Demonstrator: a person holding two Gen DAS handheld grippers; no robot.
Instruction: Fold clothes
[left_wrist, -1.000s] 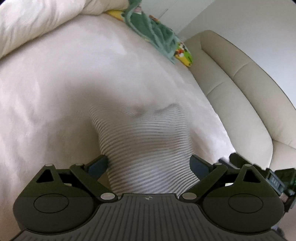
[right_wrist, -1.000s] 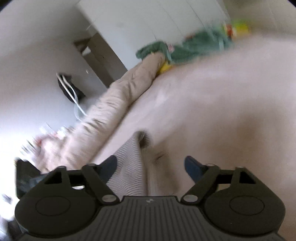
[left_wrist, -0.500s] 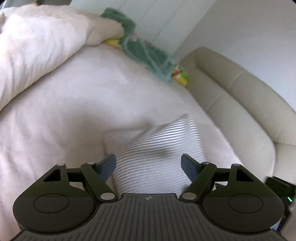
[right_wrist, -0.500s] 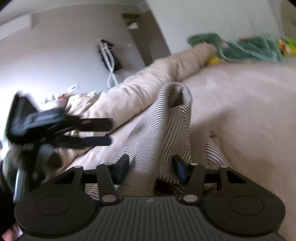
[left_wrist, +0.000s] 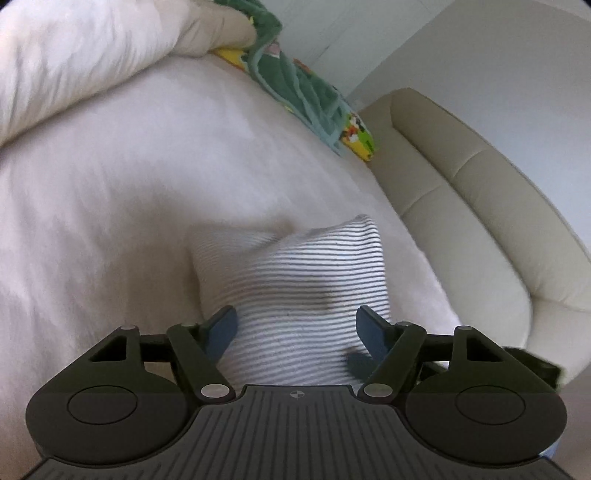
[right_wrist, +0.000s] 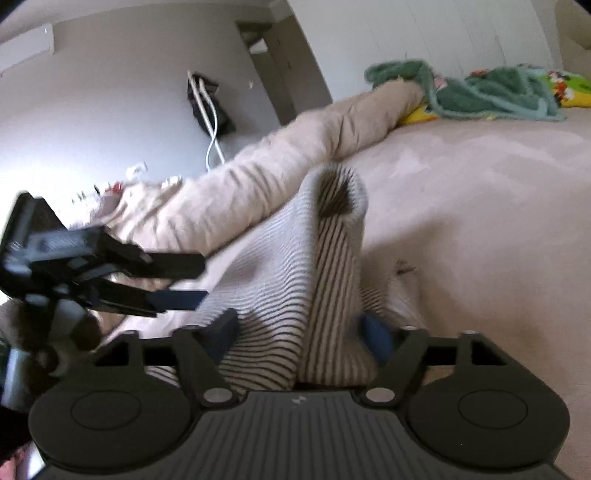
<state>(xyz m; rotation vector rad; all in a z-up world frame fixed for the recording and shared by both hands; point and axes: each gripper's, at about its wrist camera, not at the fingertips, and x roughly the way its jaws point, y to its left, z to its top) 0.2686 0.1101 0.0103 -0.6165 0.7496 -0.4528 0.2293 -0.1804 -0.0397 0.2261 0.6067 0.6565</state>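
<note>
A grey-and-white striped garment lies folded on the pale bed. My left gripper hovers at its near edge. The jaws are closing, with the cloth lying between and under the pads, which do not press on it. In the right wrist view a raised fold of the striped garment stands between the pads of my right gripper. Those jaws are opening and the fold still stands up. The left gripper reaches in from the left there, its fingers apart over the garment's edge.
A rolled cream duvet runs along the far side of the bed, also seen in the right wrist view. A green blanket on a yellow patterned mat lies at the head. A cream sofa borders the bed's right edge.
The right gripper came down, shut on a fold of the striped garment, and now stands wider. The left jaws have narrowed. The garment went from spread out to a compact fold.
</note>
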